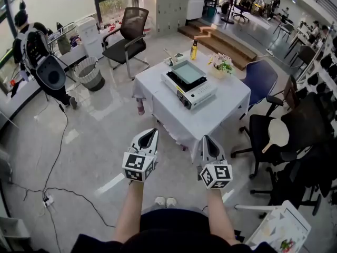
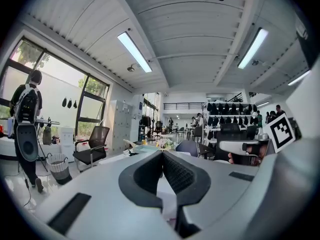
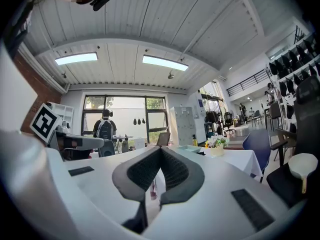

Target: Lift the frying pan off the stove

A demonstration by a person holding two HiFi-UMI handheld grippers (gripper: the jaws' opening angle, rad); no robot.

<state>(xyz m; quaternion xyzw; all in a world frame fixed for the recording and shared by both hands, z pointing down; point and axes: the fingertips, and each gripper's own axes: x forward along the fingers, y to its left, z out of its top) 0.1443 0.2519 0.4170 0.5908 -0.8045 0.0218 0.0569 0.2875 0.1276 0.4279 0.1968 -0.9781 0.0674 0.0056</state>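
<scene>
A square pale-green frying pan [image 1: 187, 71] sits on a white portable stove [image 1: 196, 95], on a table with a white cloth [image 1: 231, 96] some way ahead of me. The left gripper [image 1: 149, 136] and the right gripper [image 1: 206, 140] hang side by side in the air, short of the table's near edge. Both are shut, tips touching, with nothing between them. The left gripper view shows its shut jaws [image 2: 161, 153] and the pan [image 2: 145, 147] far off behind them. The right gripper view shows shut jaws [image 3: 160, 149] and the pan [image 3: 187, 147] to their right.
A yellow bottle [image 1: 194, 50] and a pot of flowers [image 1: 221, 65] stand at the table's far side. A blue chair [image 1: 260, 78] and black office chairs [image 1: 274, 136] crowd the right. Another black chair [image 1: 129, 36], a wastebasket [image 1: 90, 74], a person with a backpack [image 1: 37, 51] and floor cables [image 1: 58, 157] are at the left.
</scene>
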